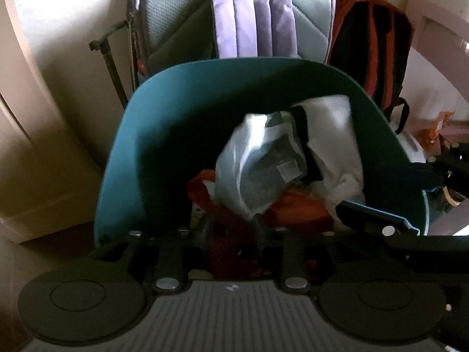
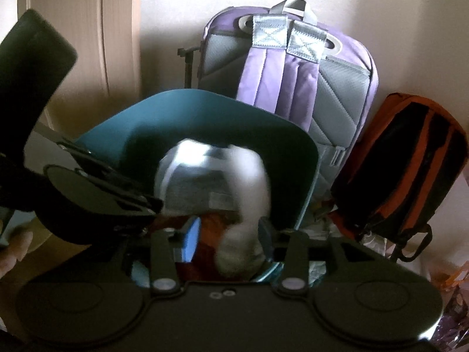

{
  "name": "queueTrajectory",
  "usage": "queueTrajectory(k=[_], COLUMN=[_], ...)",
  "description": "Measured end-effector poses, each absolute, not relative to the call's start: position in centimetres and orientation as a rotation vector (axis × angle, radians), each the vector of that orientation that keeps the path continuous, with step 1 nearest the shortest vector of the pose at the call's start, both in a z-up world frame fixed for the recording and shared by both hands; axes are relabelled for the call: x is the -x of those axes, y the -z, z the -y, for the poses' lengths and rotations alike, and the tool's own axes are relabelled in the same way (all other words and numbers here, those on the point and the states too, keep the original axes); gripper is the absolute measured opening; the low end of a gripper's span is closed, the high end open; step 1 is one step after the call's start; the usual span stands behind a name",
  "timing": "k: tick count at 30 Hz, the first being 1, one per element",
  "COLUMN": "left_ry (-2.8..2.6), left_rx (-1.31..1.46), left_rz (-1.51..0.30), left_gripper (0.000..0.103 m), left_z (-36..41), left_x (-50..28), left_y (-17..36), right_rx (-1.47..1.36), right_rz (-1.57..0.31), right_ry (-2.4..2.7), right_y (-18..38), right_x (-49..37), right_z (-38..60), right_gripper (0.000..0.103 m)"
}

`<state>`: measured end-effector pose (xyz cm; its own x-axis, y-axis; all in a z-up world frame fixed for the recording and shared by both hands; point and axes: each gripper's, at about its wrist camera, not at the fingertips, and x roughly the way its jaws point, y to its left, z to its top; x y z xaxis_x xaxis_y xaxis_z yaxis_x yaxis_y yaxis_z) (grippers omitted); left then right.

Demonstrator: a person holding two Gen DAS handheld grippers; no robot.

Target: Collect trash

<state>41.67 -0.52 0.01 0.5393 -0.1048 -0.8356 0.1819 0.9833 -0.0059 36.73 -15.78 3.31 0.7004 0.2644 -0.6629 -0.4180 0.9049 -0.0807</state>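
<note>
Several wrappers already fill my teal bin; right hand-held gripper pinches a white bag; left hand-held gripper state unclear.

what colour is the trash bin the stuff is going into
Teal, a dark blue-green. The bin shows best in the left wrist view.

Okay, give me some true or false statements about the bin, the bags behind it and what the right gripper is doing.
1. The trash bin is teal. True.
2. The bin holds nothing. False: a white plastic bag and orange trash lie inside.
3. A purple backpack stands behind the bin. True.
4. The bag beside the backpack is green. False: the orange and black bag is there.
5. The right gripper has blurred white trash between its fingers. True.
</note>
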Motion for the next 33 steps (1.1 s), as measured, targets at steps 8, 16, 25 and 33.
queueTrajectory(k=[8,16,25,33], left_ry=[0.165,0.170,0.156,0.141], left_rx=[-0.060,-0.042,-0.032,-0.021], left_rz=[-0.934,-0.874,-0.774,-0.665], left_gripper=[0.062,0.067,0.082,0.099], left_z=[0.2,-0.2,-1.0,-1.9], left_x=[-39.9,-37.1,-32.9,-28.5], left_y=[-2.1,-4.6,-7.1,-8.3], right_rx=[0.207,0.181,0.141,0.087], right_rz=[-0.656,-0.610,-0.535,-0.439], right_ry=[-0.378,-0.384,-0.411,-0.435], right_y=[-5.0,-6.7,-8.0,-8.9], right_x=[-35.2,-32.7,-29.3,-25.8], right_z=[16.9,17.6,18.6,19.5], right_gripper=[0.049,0.052,0.054,0.055])
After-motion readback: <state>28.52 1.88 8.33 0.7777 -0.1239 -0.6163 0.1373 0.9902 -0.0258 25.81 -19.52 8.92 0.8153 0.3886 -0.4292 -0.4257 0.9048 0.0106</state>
